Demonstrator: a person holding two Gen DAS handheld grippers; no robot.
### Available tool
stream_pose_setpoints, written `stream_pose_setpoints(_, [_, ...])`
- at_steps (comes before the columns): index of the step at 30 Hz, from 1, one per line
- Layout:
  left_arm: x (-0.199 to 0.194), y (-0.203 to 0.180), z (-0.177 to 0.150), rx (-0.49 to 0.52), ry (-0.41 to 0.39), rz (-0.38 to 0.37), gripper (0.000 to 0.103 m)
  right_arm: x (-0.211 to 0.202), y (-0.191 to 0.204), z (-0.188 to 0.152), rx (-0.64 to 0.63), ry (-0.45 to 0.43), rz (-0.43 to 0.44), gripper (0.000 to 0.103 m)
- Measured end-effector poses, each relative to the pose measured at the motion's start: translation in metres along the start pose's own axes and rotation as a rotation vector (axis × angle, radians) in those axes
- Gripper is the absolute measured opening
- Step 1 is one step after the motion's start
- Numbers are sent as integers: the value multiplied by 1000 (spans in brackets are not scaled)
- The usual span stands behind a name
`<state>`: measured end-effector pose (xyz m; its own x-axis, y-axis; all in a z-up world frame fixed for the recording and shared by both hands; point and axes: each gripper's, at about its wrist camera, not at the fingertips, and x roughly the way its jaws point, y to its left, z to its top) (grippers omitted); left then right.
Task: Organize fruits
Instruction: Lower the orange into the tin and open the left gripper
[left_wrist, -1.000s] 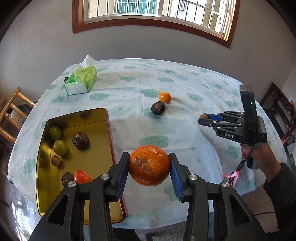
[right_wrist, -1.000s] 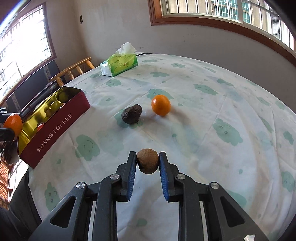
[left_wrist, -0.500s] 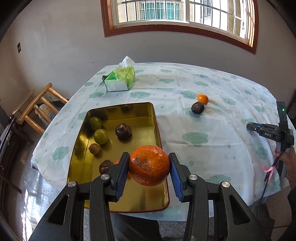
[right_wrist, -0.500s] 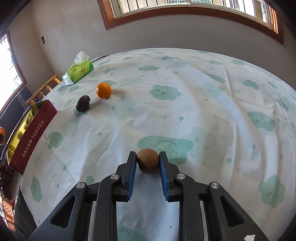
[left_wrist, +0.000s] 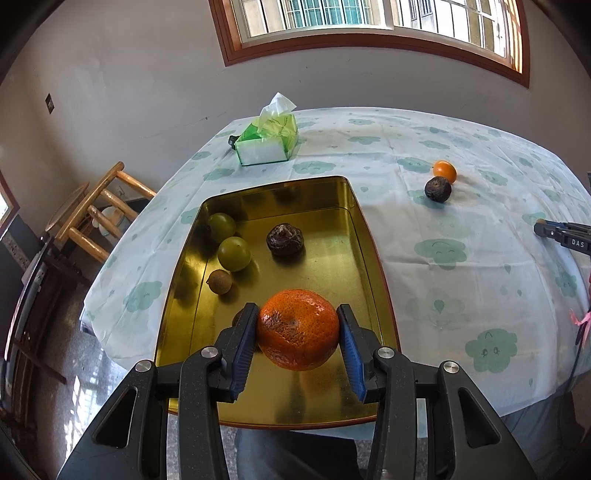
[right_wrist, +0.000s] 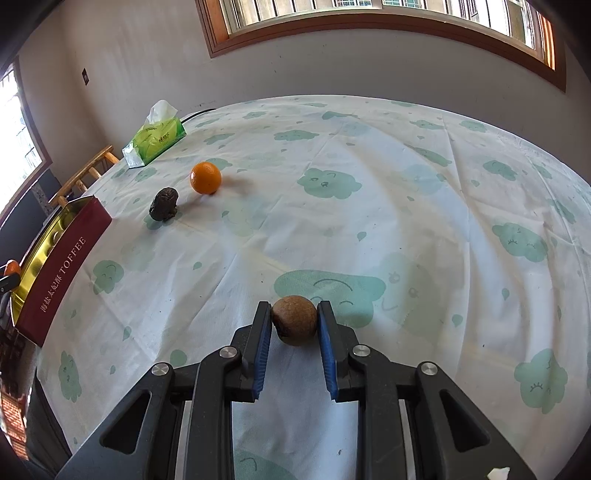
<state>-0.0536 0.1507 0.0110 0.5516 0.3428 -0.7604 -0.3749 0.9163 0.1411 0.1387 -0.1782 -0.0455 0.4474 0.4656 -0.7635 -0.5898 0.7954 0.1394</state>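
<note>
Sunlight comes through a big window (left_wrist: 369, 22) behind the round tabletop (right_wrist: 369, 184), which wears a white cloth with green clouds. Near the window side sits a green tissue box (left_wrist: 267, 142). The gold tin (left_wrist: 332, 206) lies near the tabletop's edge with small fruits inside. Above the tin, the left hand-held gripper (left_wrist: 298, 332) squeezes a big orange (left_wrist: 298, 328). Far from the tin, the right hand-held gripper (right_wrist: 294, 325) pinches a little brown fruit (right_wrist: 294, 319).
</note>
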Motion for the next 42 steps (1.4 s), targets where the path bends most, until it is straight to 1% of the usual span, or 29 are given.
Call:
stream_pose_setpoints(9, [17, 2, 1, 8, 33, 5, 44, 0, -2, 0, -2, 0, -3, 23])
stream_pose_setpoints(17, [32, -5, 18, 36, 44, 10, 44, -1, -2, 0, -2, 0, -1, 23])
stream_pose_setpoints(22, [46, -11, 29, 49, 71, 6, 44, -1, -2, 0, 0, 0, 3, 23])
stream_pose_setpoints(29, [57, -18, 42, 72, 82, 10, 44, -1, -3, 0, -1, 0, 3, 23])
stream_pose_setpoints(39, [67, -22, 52, 86, 97, 23, 44, -1, -3, 0, -2, 0, 3, 23])
stream_pose_setpoints(40, [67, -22, 52, 87, 94, 28, 45, -1, -3, 0, -1, 0, 3, 23])
stream_pose_setpoints(42, [66, -23, 52, 88, 80, 40, 50, -1, -3, 0, -1, 0, 4, 23])
